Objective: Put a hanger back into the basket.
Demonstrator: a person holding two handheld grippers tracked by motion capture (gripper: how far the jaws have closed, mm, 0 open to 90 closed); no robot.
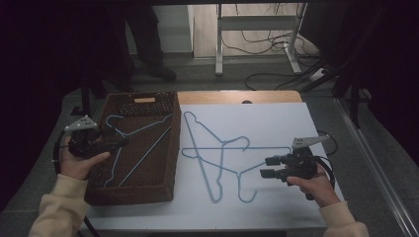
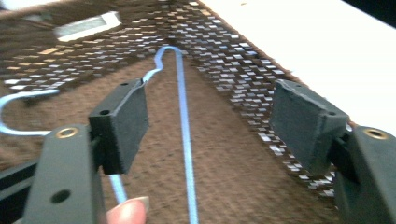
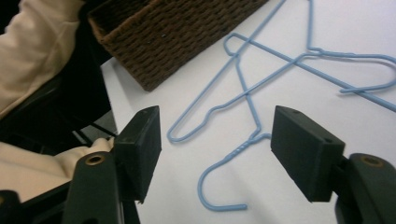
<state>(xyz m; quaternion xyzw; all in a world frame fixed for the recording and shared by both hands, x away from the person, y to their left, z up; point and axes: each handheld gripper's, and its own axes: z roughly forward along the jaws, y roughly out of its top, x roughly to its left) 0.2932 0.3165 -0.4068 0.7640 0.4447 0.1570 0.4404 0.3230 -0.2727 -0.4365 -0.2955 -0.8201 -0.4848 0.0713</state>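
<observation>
Blue wire hangers (image 1: 217, 158) lie crossed on the white counter (image 1: 276, 207), just ahead of the right gripper (image 1: 269, 167), its jaws apart. Farther left, the left gripper (image 1: 121, 142) hovers, jaws apart, above another blue hanger (image 2: 184, 140) inside the wicker basket (image 1: 170, 163).

Your table (image 1: 276, 123) has a white top, with a strip of bare wood along its far edge. At its left side sits a brown woven basket (image 1: 168, 163). Right of the basket, two blue wire hangers (image 1: 217, 158) lie crossed on the white surface.
</observation>
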